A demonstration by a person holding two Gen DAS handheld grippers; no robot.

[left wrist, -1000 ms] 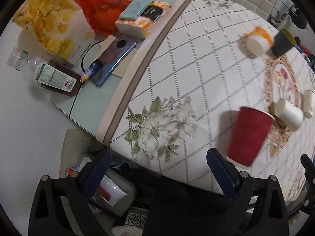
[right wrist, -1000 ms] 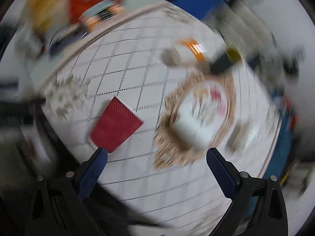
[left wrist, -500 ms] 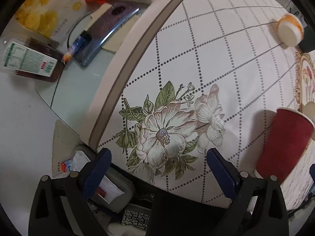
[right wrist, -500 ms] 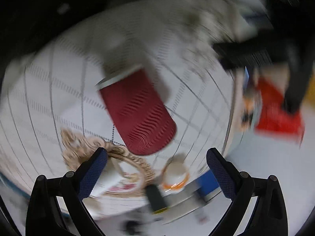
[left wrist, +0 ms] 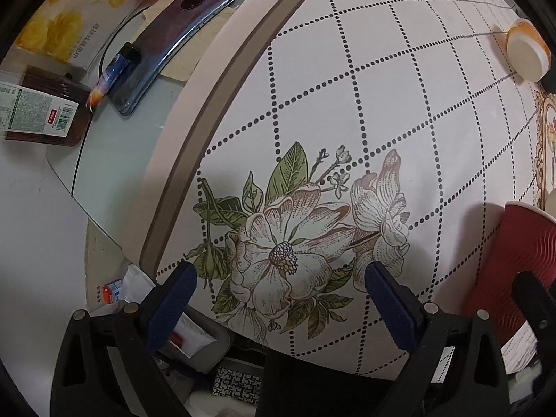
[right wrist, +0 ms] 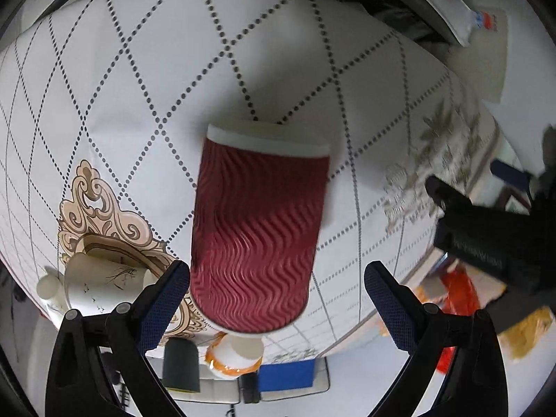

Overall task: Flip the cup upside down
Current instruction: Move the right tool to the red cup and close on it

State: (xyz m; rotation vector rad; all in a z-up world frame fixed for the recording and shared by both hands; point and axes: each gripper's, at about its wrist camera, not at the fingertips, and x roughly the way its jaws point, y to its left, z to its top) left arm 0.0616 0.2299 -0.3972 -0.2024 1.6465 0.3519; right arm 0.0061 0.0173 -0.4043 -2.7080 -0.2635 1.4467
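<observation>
A red ribbed paper cup [right wrist: 255, 229] with a white rim stands on the white patterned tablecloth [right wrist: 104, 87]. The right wrist view is rolled upside down. My right gripper [right wrist: 278, 278] is open, its blue pads on either side of the cup, the left pad close to the cup wall, the right pad apart. The cup also shows at the right edge of the left wrist view [left wrist: 510, 260], with part of the right gripper in front of it. My left gripper [left wrist: 278, 285] is open and empty above the printed flower [left wrist: 285, 253], left of the cup.
A white teacup [right wrist: 97, 285], a dark cup [right wrist: 180, 365] and an orange-and-white container [right wrist: 232, 354] sit beyond the red cup. A phone [left wrist: 166, 45], a lighter [left wrist: 111, 73], a bottle [left wrist: 38, 114] and snack bags lie off the cloth's edge.
My right gripper has rolled over and closed in on the red cup, which now sits between its pads. My left gripper has moved lower and closer to the printed flower.
</observation>
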